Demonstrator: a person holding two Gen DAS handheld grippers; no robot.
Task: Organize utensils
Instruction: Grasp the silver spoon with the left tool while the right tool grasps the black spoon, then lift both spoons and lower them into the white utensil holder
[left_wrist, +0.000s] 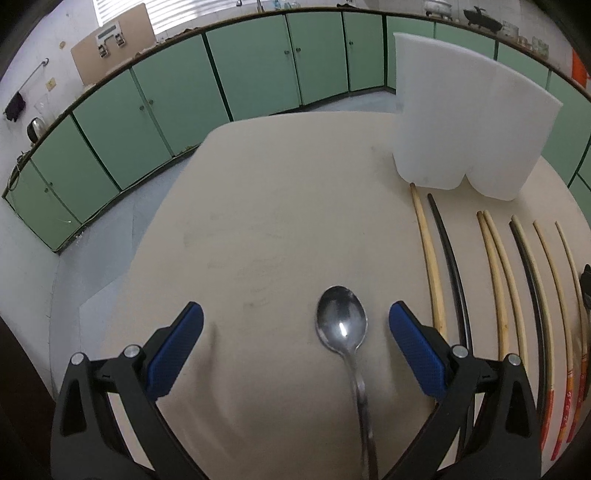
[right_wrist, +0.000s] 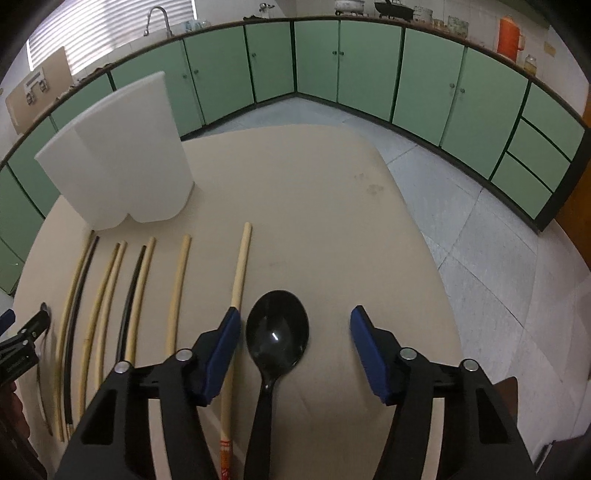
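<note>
Done: nothing in the white holder (right_wrist: 122, 162) | Left: chopsticks (right_wrist: 240, 273), both spoons on counter (right_wrist: 314, 192) | Your left gripper (left_wrist: 295, 332) spread around metal spoon (left_wrist: 341, 321), right gripper (right_wrist: 295, 339) apart around black spoon (right_wrist: 277, 332), neither clamped.

Counts on the beige table (right_wrist: 332, 229): 1 metal spoon (left_wrist: 341, 325), 1 black plastic spoon (right_wrist: 277, 332), 1 white two-part holder (right_wrist: 122, 162). Chopsticks (right_wrist: 177, 291): 8 total, 6 pale wood, 2 black. Grippers: 2.

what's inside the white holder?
Cannot tell. Both views show only the outer walls of the white holder standing on the table; its inside is hidden. The chopsticks and both spoons lie on the table in front of it.
</note>
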